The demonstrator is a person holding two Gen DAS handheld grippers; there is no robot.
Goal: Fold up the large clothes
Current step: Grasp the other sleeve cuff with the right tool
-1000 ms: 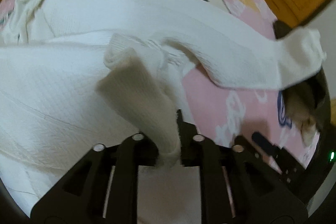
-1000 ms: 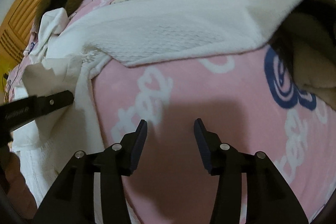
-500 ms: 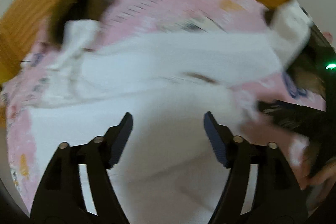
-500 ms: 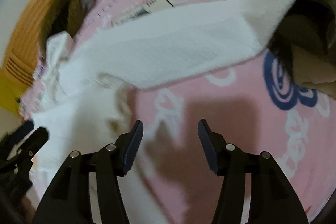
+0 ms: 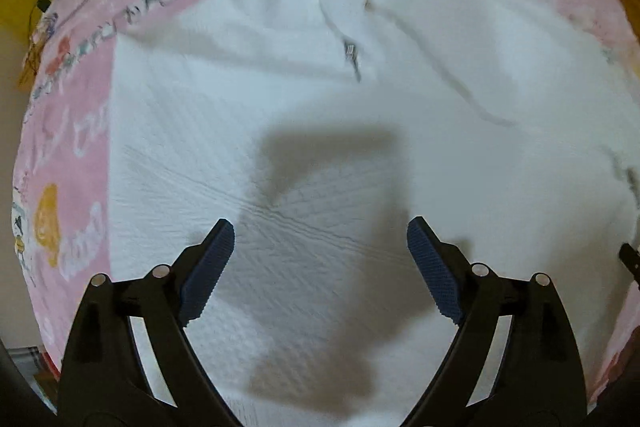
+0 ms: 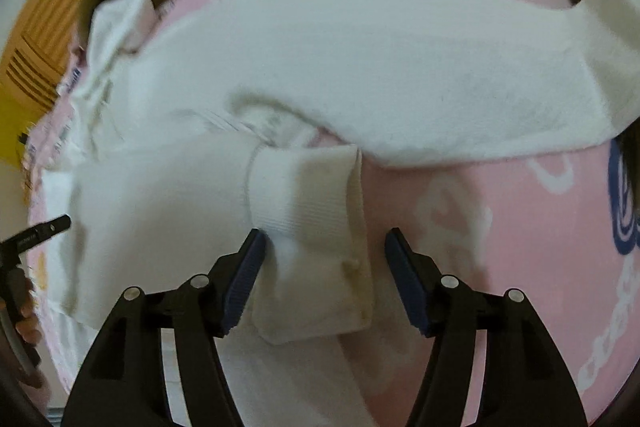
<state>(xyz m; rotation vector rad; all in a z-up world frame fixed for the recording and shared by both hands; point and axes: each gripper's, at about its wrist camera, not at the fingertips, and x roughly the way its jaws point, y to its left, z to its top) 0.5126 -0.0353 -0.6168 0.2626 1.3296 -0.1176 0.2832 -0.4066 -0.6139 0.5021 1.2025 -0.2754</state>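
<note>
Right wrist view: my right gripper [image 6: 323, 247] points steeply down at the bed [image 6: 500, 227], and the ribbed cuff [image 6: 308, 199] of the white garment's folded-in sleeve [image 6: 168, 195] lies straight ahead at 12 o'clock.
Right gripper state: its jaws have just been opening; they stand apart with the cuff's lower end between them, the left pad seeming to brush its edge and the right pad clear over pink sheet. Nothing is pinched.
Cuff axis: the sleeve comes in from 9 o'clock, bends at the cuff, and the cuff then runs toward 6 o'clock, roughly in line with my fingers.
Second sleeve [image 6: 400, 67]: stretched flat from 10 o'clock out to 2 o'clock, beyond the cuff, its end near the frame's edge.
Left wrist view: my left gripper [image 5: 320, 259] hangs over the broad body of the white garment [image 5: 280, 147], which fills the view from 6 to 12 o'clock; the hood and drawstrings [image 5: 348, 51] lie near 12.
Left gripper state: its jaws have just been opening wide; there is no cloth between them, only flat fabric and their shadow below.
Nearer hand: I judge the right one, since the cuff already sits in its gap while the left shows only as a tip [image 6: 44, 231] at 9 o'clock.
Coming move turns on: whether I close across the cuff's width; it sits off-centre, toward the left pad.
</note>
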